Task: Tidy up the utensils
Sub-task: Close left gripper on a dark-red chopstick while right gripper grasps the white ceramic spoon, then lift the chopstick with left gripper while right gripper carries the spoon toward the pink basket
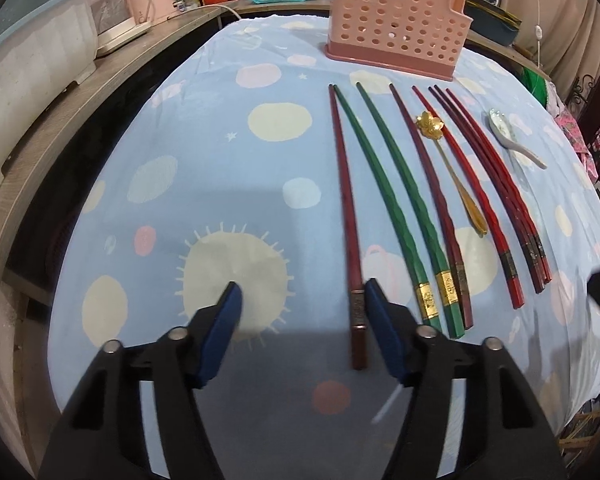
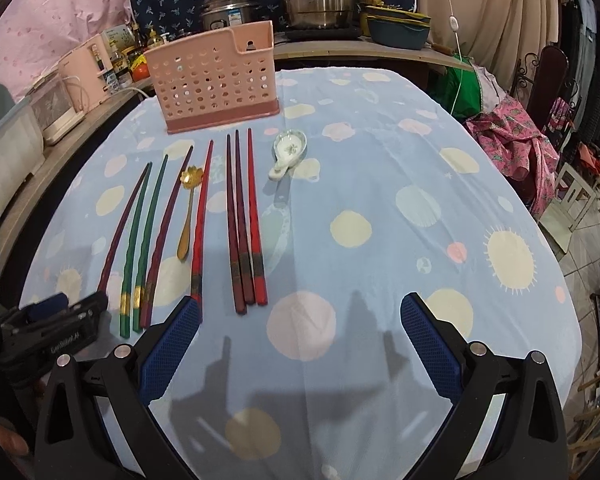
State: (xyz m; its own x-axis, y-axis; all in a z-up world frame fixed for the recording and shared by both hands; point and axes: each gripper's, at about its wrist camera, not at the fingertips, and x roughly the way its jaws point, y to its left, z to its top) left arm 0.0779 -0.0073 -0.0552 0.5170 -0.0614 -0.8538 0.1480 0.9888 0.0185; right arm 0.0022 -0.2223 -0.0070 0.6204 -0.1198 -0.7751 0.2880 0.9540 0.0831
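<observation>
Eight chopsticks lie side by side on the surface, which is covered by a light blue cloth (image 1: 220, 200) printed with pale cream and pink dots and sun shapes. Counting from the left in the left wrist view: one dark maroon chopstick (image 1: 346, 216) with a dull metal band near its thick end, two green chopsticks (image 1: 392, 208) with gold bands, one more dark maroon one (image 1: 432, 196), one bright red one (image 1: 472, 200), and a tight bundle of three dark red chopsticks (image 1: 500, 188) touching each other. All point their thin tips toward a pink perforated utensil holder (image 1: 396, 20), which stands upright at the far end of the cloth, just beyond the tips. There are two spoons: a slim gold spoon (image 1: 452, 172) with a flower-shaped bowl lies between the second maroon chopstick and the bright red one, and a white ceramic spoon (image 1: 512, 136) lies to the right of the bundle. The left tongs (image 1: 302, 292) stand part-way apart with blue pads, the thick end of the leftmost maroon chopstick lying between them, close against the right-hand pad; whether it is touched I cannot tell. The right tongs (image 2: 300, 308) are spread wide over bare cloth, holding nothing.
</observation>
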